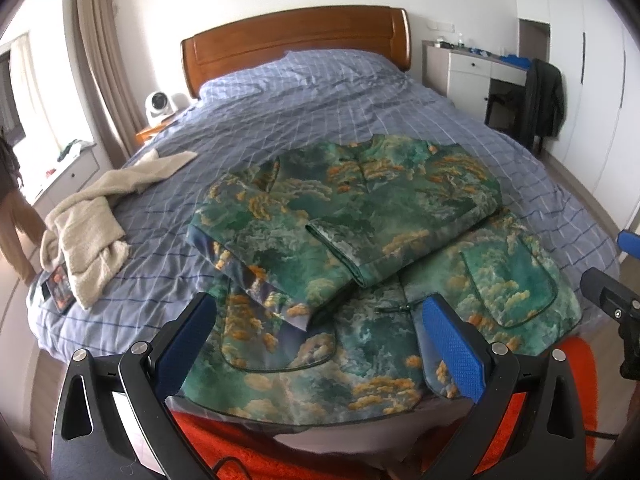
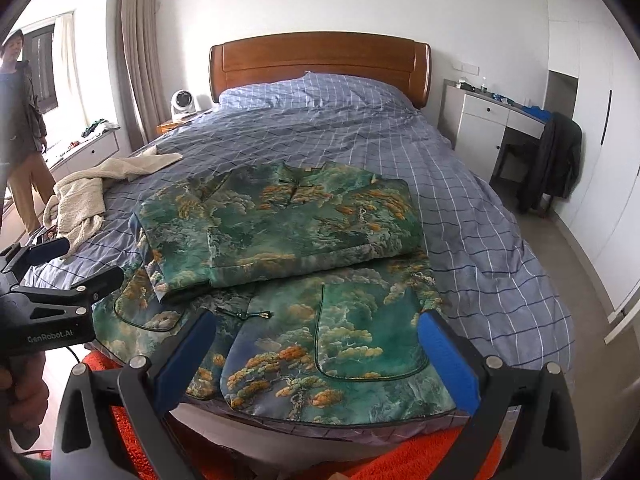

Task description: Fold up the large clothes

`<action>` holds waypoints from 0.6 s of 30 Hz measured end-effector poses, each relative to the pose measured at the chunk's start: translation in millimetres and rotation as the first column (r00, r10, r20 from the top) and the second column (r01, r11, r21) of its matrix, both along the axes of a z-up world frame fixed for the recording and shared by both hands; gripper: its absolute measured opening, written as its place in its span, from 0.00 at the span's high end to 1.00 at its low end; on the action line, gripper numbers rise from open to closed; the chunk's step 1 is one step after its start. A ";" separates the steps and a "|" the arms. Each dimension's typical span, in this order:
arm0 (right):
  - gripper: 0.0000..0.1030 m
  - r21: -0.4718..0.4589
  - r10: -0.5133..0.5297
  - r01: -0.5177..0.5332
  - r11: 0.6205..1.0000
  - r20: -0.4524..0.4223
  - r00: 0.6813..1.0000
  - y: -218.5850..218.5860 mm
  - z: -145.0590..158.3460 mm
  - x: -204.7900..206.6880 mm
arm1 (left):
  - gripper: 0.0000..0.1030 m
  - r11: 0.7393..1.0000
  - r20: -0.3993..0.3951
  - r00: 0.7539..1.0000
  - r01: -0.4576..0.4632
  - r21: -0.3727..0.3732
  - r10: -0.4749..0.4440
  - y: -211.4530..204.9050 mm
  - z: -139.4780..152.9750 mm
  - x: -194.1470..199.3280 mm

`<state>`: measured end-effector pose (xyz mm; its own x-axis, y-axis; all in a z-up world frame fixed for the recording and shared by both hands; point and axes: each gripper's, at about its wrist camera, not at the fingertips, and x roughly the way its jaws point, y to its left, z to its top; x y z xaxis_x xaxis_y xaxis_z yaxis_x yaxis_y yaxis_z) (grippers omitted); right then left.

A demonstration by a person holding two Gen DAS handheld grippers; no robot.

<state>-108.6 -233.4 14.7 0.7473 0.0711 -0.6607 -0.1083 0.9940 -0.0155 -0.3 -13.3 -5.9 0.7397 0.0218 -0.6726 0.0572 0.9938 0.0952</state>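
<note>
Hovering side by side over the green jacket point(image 1: 344, 216), left gripper point(image 1: 320, 344) and right gripper point(image 2: 320, 352) hold fingers spread, empty.

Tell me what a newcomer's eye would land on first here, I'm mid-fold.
The green and orange patterned jacket stands out first, spread on the near end of the bed with its sleeves folded across the chest. Both tongs, left and right, hang open just above its hem. A cream towel lies crumpled on the bed to the left.

Black tongs point(image 1: 320, 344), blue textured pads point(image 1: 452, 348), silver screws
</note>
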 end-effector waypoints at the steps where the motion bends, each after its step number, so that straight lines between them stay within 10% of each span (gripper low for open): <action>1: 0.00 -0.003 -0.001 0.001 1.000 0.004 1.000 0.2 0.5 -0.2 | 0.00 1.000 0.004 1.000 -0.002 -0.001 0.002 0.4 0.2 -0.3; 18: 0.00 -0.011 0.035 -0.035 0.999 0.007 0.999 12.2 -8.7 5.2 | 0.00 1.000 -0.016 1.000 0.021 0.010 -0.021 -11.9 -15.3 7.6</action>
<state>-103.4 -221.2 6.0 0.7489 0.0902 -0.6565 -0.1431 0.9893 -0.0273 7.4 -25.2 -21.2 0.7289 0.0132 -0.6845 0.0795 0.9914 0.1038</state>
